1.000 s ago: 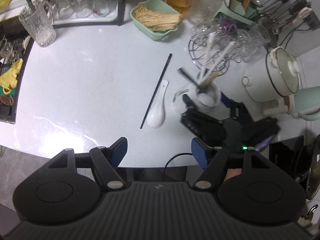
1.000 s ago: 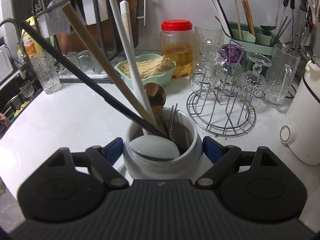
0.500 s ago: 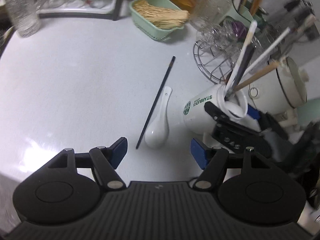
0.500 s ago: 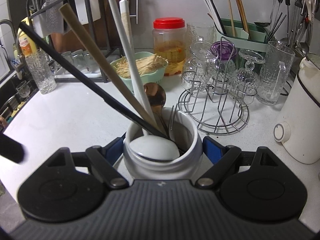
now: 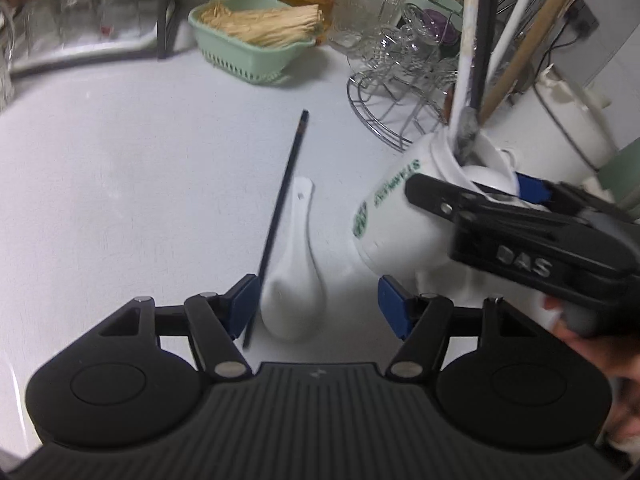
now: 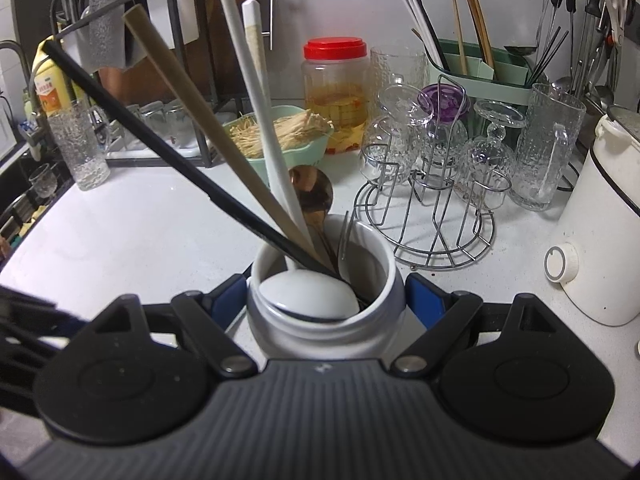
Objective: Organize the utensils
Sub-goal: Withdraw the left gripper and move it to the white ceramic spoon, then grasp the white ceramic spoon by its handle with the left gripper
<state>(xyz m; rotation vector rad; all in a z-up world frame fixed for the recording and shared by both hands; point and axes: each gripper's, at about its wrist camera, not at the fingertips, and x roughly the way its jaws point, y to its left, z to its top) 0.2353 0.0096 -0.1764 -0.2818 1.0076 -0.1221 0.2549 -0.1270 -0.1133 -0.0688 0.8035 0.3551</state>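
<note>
The right gripper [image 6: 325, 304] has its 2 pads clamped on the sides of the white mug [image 6: 320, 320], tipping it a bit, I'd guess so the mouth faces whatever comes in next. Already in there: a black chopstick [image 6: 160, 160], a tan stick, a long white handle and a white spoon. Over on the counter [image 5: 140, 180] the other spoon [image 5: 296, 280] lies bowl-down with a loose chopstick [image 5: 280, 216] just beside it. The left gripper [image 5: 316, 304] is right over that spoon, jaws spread and just been closing a little, pads not touching it yet. Can't tell if the chopstick would get caught in the pinch too. The mug's base is hidden, and the spoon is a bit blurry.
</note>
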